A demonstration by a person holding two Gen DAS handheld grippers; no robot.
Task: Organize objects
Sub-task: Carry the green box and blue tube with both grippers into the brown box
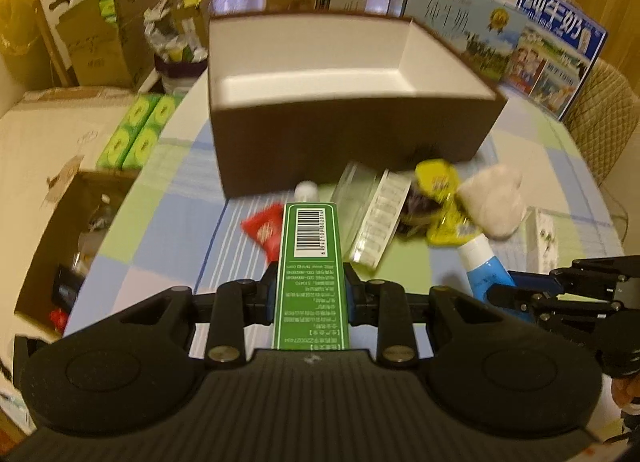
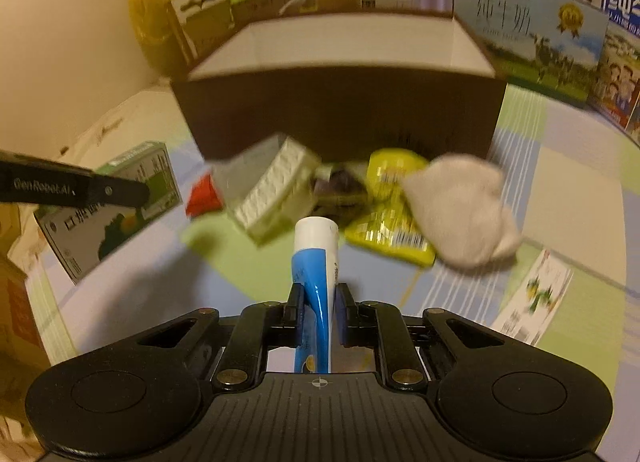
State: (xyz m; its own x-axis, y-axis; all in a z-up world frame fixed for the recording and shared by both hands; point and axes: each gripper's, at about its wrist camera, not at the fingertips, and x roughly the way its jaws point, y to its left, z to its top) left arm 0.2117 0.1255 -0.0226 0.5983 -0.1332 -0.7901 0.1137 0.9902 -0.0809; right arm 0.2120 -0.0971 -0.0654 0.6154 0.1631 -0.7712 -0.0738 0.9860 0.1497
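My left gripper (image 1: pixel 310 290) is shut on a long green carton (image 1: pixel 310 258) with a barcode, held above the table and pointing at the open brown box (image 1: pixel 344 138). My right gripper (image 2: pixel 318 306) is shut on a blue and white tube (image 2: pixel 316 258), its white cap forward. The brown box with its white inside also shows in the right wrist view (image 2: pixel 340 110). Between the grippers and the box lies a pile: a clear case (image 1: pixel 376 218), a yellow packet (image 1: pixel 444 206), a white cloth (image 1: pixel 494 198) and a red packet (image 1: pixel 264 228).
Milk cartons (image 1: pixel 480 30) stand behind the box at the right. Green tissue packs (image 1: pixel 136 130) and an open cardboard box (image 1: pixel 60 246) sit off the table's left edge. A small printed carton (image 2: pixel 532 298) lies on the checked tablecloth at the right.
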